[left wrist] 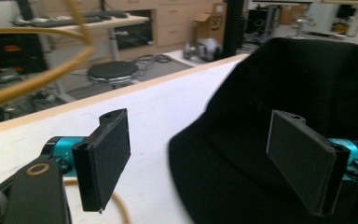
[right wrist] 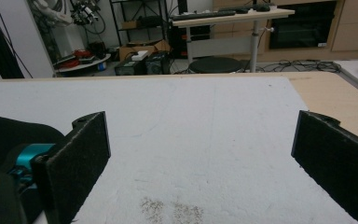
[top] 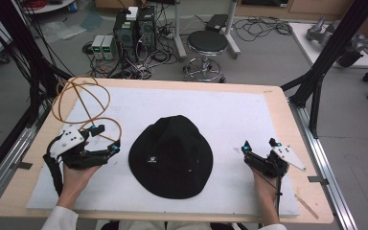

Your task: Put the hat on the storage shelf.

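A black brimmed hat (top: 171, 155) lies crown up in the middle of the white mat (top: 230, 112). My left gripper (top: 106, 139) rests open on the mat just left of the hat's brim, held by a hand. In the left gripper view the hat (left wrist: 284, 93) rises at the right, its brim reaching between the wide-apart jaws of the left gripper (left wrist: 209, 158). My right gripper (top: 259, 145) sits open on the mat to the right of the hat, apart from it. The right gripper view has the right gripper (right wrist: 200, 161) over bare mat, with the hat's brim (right wrist: 9, 135) at the far left.
An orange cable (top: 79, 103) loops over the mat's back left corner. The wooden table (top: 287, 124) edge borders the mat. A round stool (top: 207, 44) and computer towers (top: 134, 28) stand on the floor beyond the table. Black frame posts (top: 323, 62) flank it.
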The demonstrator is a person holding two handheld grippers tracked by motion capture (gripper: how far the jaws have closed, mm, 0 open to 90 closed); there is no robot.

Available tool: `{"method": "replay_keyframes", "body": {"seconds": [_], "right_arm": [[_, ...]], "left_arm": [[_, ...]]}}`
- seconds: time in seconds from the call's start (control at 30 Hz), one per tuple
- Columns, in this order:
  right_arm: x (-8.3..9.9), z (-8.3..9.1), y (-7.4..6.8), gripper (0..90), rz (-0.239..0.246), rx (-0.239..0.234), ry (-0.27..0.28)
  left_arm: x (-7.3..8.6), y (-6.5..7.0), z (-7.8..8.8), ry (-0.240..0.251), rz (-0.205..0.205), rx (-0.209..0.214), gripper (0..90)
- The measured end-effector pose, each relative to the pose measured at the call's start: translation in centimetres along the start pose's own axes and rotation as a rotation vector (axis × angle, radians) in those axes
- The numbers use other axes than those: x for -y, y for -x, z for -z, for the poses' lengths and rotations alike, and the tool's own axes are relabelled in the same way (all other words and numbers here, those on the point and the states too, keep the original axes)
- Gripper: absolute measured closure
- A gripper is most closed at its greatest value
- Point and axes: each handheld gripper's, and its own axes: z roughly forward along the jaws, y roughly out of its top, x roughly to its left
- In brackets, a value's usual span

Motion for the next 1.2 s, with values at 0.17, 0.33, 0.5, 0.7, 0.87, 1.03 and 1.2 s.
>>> {"method": "replay_keyframes", "body": {"seconds": [0.17, 0.33, 0.5, 0.7, 0.87, 1.03, 1.2], "right_arm": [[0.0, 0.0, -0.1, 3.4, -0.009, -0.004, -0.006], [0.0, -0.1, -0.1, 3.4, -0.003, -0.007, -0.004], [0.1, -0.1, -0.1, 3.4, -0.002, -0.013, -0.013], [0.1, -0.1, -0.1, 3.4, 0.003, -0.015, -0.012], [0.1, -0.1, -0.2, 3.4, 0.006, -0.014, -0.011], [0.1, -0.1, -0.2, 3.4, -0.001, -0.016, -0.017], [0.1, -0.1, -0.2, 3.4, 0.006, -0.018, -0.017]], "left_arm": [[-0.3, 1.0, -1.3, -0.015, 0.006, 0.057, 21.6], [-0.3, 2.2, -2.5, -0.032, 0.012, 0.115, 21.6], [-0.1, 3.1, -3.5, -0.062, 0.007, 0.151, 21.5], [0.0, 4.0, -4.3, -0.082, -0.011, 0.176, 21.6], [0.2, 4.7, -5.0, -0.097, -0.016, 0.195, 21.6], [0.7, 5.1, -6.0, -0.121, -0.014, 0.212, 21.9], [1.1, 5.8, -7.1, -0.143, -0.03, 0.217, 23.0]]}}
